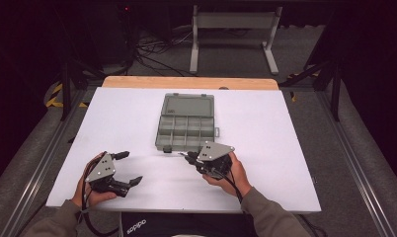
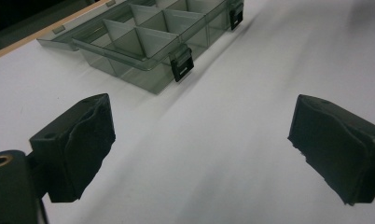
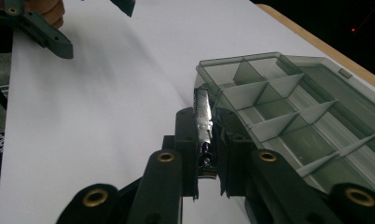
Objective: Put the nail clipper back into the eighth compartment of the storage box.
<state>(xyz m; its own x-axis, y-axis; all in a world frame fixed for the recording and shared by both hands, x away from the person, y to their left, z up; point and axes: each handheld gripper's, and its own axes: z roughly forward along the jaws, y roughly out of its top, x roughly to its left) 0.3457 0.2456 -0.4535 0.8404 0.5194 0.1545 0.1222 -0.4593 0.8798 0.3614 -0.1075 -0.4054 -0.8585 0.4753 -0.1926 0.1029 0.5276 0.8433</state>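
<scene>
Metal strip (image 3: 203,126) is pinched flat by right gripper (image 3: 205,140); judged light, stiff, slippery, best held mid-length. Left gripper (image 2: 202,140) is spread, empty.

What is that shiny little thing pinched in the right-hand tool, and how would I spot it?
Start at the white table and find the grey see-through compartment box lying open in its middle. At the box's near edge, the right gripper is shut on a slim silvery metal piece. It is the one bright, reflective thing among black jaws and smoky plastic.
</scene>
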